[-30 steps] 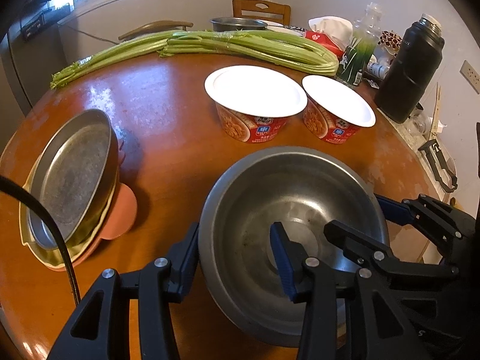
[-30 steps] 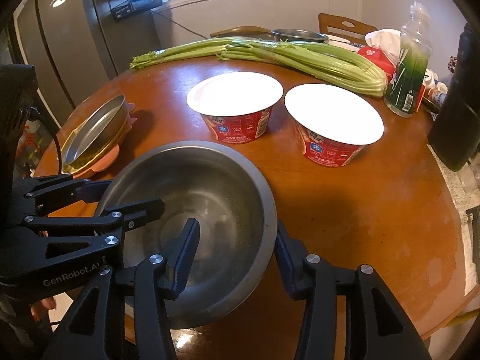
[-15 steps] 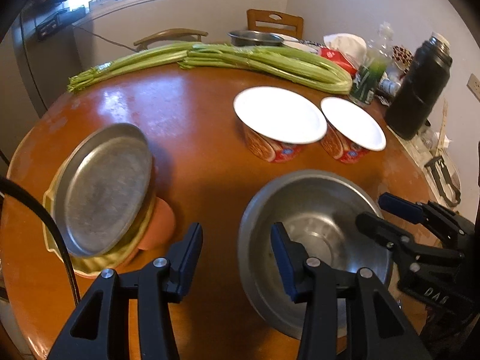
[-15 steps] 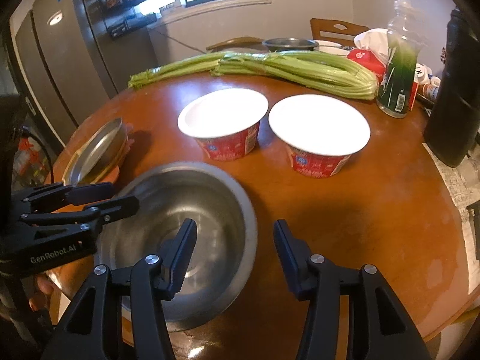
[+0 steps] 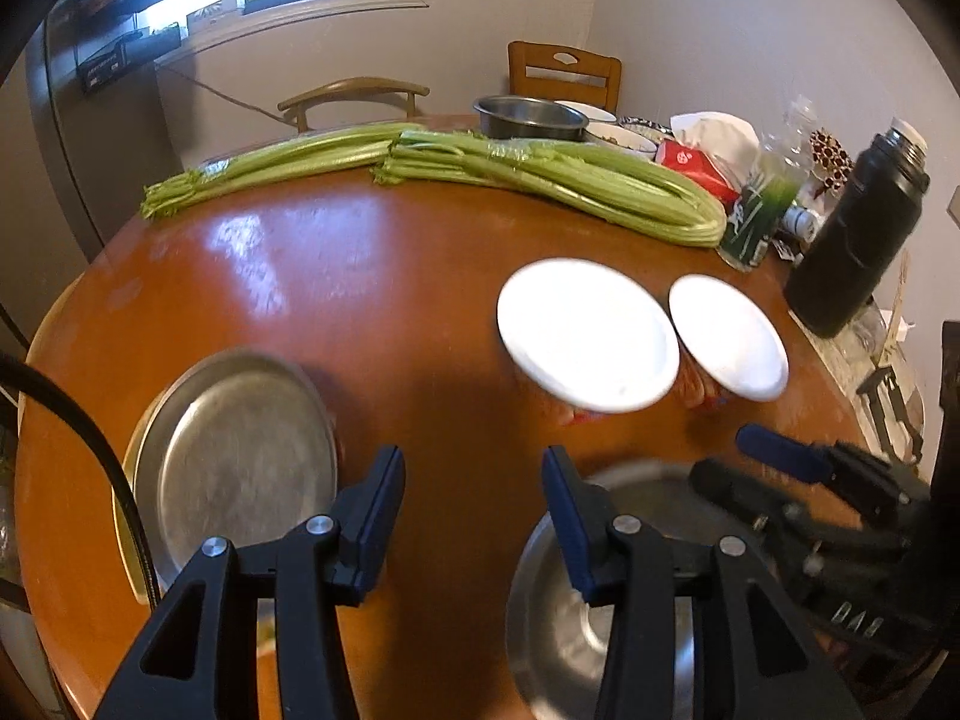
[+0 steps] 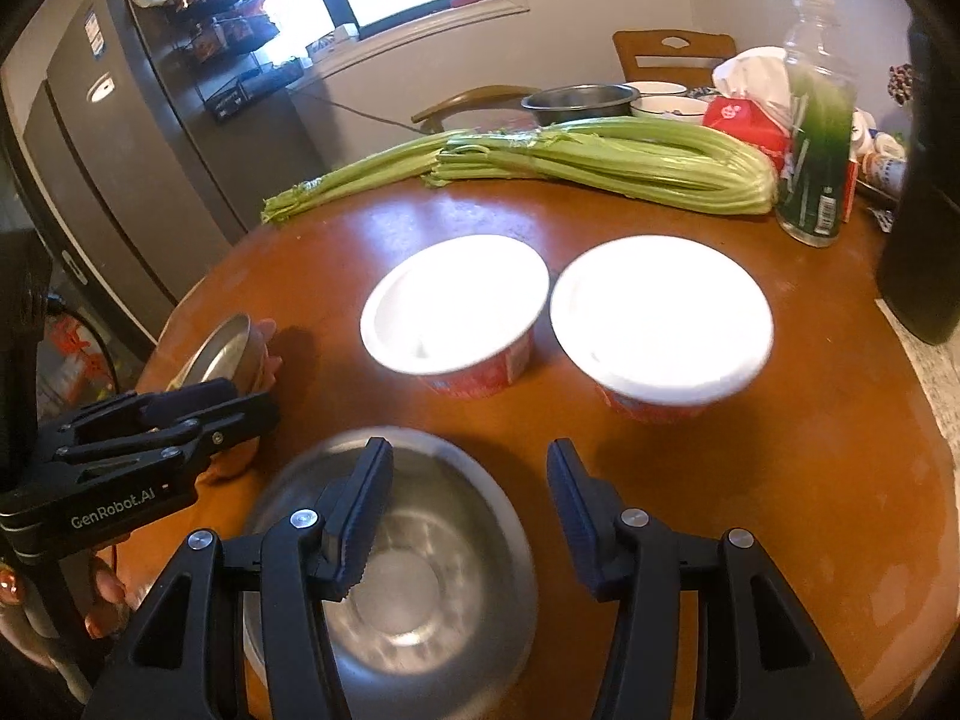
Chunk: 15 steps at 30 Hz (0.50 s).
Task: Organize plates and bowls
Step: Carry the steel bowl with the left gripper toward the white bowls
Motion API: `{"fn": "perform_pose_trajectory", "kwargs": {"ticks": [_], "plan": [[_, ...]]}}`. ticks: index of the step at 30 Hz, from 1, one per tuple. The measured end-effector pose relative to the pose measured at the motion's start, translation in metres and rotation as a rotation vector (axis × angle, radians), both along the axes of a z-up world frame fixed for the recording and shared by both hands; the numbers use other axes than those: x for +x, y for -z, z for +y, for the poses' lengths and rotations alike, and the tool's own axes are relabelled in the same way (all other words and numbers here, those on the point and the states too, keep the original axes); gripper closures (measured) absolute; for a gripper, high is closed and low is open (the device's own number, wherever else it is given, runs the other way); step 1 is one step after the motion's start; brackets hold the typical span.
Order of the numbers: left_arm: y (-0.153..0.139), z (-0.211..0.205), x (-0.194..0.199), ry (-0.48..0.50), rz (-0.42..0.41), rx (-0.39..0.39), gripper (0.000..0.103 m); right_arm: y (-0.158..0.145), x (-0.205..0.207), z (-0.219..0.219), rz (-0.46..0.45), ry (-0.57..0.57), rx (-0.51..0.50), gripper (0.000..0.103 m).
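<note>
Both grippers have drawn back from the steel bowl, which now sits free on the round table near its front edge. The left gripper is spread wide with nothing between its jaws, the bowl just beside its right finger; the right gripper is likewise spread and empty, its left finger over the bowl's rim. One stack of plates, a steel one on top, lies at the table's left edge. Two celery bunches stretch along the far edge. Two lidded red cups stand side by side mid-table, beyond the bowl. One black flask stands at the right edge.
</note>
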<state>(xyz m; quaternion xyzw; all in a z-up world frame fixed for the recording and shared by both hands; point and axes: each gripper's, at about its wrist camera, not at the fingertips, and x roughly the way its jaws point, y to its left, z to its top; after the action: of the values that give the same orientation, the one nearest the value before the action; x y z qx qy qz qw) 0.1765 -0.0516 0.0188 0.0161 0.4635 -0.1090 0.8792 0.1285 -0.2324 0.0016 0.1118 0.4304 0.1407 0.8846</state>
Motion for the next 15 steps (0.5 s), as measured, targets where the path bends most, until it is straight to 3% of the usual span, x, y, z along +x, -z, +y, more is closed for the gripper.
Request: {"fn": "perform_pose_trajectory", "kwargs": {"ticks": [8,15], "plan": [[-0.011,-0.011,0.045,0.024,0.008,-0.030,0.056,0.002,0.030,0.005,0.030,0.004,0.029,0.048],[0.005,-0.022,0.079,0.025,0.053,-0.006,0.056,0.007,0.048,0.006,0.062,0.010,0.045,0.048]]}}
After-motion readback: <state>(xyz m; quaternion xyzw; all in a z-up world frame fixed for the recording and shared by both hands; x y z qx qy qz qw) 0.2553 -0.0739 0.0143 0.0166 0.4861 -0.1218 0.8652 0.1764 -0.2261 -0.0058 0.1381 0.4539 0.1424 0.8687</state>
